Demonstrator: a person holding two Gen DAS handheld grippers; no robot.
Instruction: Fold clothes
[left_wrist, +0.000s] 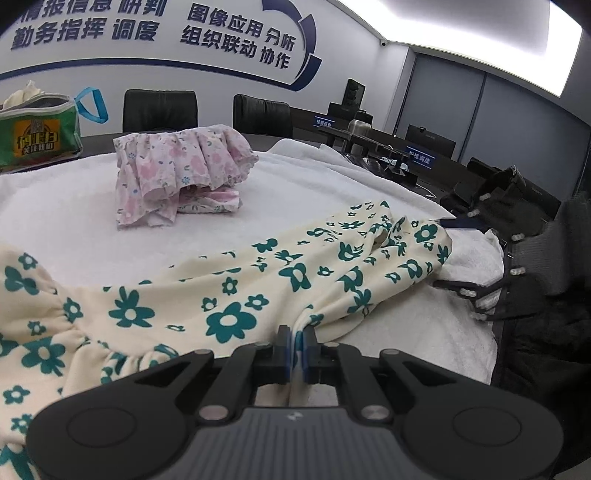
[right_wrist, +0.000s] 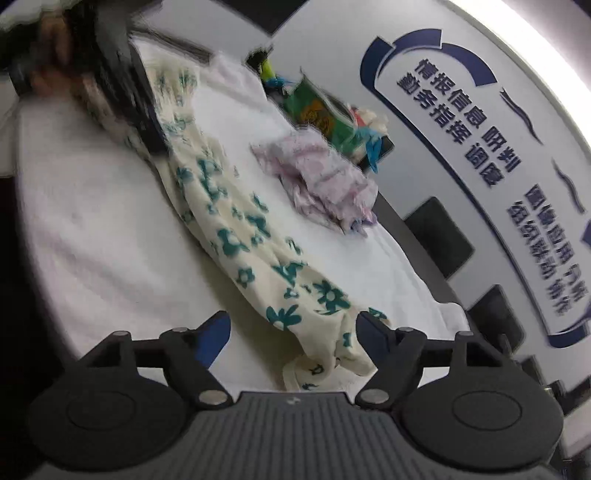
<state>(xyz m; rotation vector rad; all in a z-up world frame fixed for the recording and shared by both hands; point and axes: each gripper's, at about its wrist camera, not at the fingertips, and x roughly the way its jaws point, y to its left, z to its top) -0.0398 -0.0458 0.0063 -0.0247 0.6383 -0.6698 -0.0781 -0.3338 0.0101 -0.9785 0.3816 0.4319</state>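
1. White towelling (left_wrist: 303, 192) covers my work surface in an office with blue lettering on the wall; at far left I see a green bag (left_wrist: 37, 131), and right of it a pink floral garment (left_wrist: 177, 177) already bundled in a heap.
2. Nearer me, the cream garment with teal flowers (left_wrist: 229, 291) lies stretched left to right across the towelling, not yet folded by my reading.
3. My left gripper (left_wrist: 294, 349) is pinched tight on a gather of that cream fabric at its near edge.
4. My right gripper (right_wrist: 293, 332) stands wide, its pads clear of the cloth, with the garment's narrow end lying between them.
5. Risks: with only 1 anchor, any pull from my left could drag the whole garment sideways and bunch it. If I close the right on the crumpled end, I may catch 2 layers and fold in a twist.
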